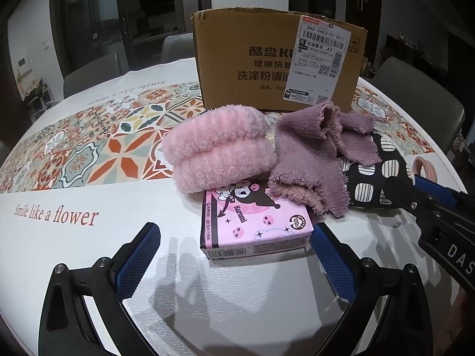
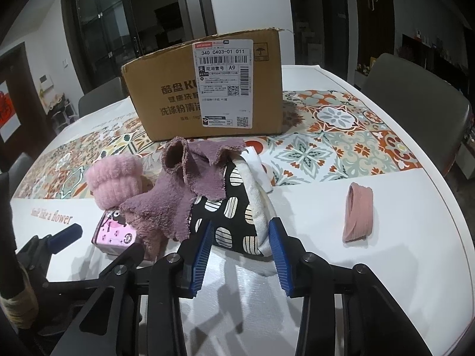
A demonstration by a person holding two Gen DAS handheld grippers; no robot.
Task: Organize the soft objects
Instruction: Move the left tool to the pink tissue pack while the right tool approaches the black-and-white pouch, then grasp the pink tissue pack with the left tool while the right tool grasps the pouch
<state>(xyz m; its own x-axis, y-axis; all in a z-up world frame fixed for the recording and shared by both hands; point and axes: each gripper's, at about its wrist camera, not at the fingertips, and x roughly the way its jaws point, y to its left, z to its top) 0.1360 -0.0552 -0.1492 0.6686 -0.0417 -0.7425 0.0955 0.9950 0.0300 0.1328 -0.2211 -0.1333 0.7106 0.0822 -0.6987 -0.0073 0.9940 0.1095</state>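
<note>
A soft pile lies in front of a cardboard box [image 1: 267, 59]: a fluffy pink roll [image 1: 219, 151], a crumpled purple cloth [image 1: 314, 160] and a black pouch with white striped ovals [image 2: 231, 207]. The cloth drapes over the pouch. A pink Kuromi tissue pack [image 1: 252, 225] lies flat, half under the roll and cloth. My left gripper [image 1: 234, 255] stands open around the pack's near end, its right pad by the pack's corner and its left pad well clear. My right gripper [image 2: 240, 252] has both pads against the near corner of the pouch.
A pink fabric band [image 2: 357, 212] lies alone on the white table to the right. The tablecloth has a patterned tile strip [image 2: 341, 130] beside the box. Grey chairs [image 2: 415, 89] stand around the round table's edge.
</note>
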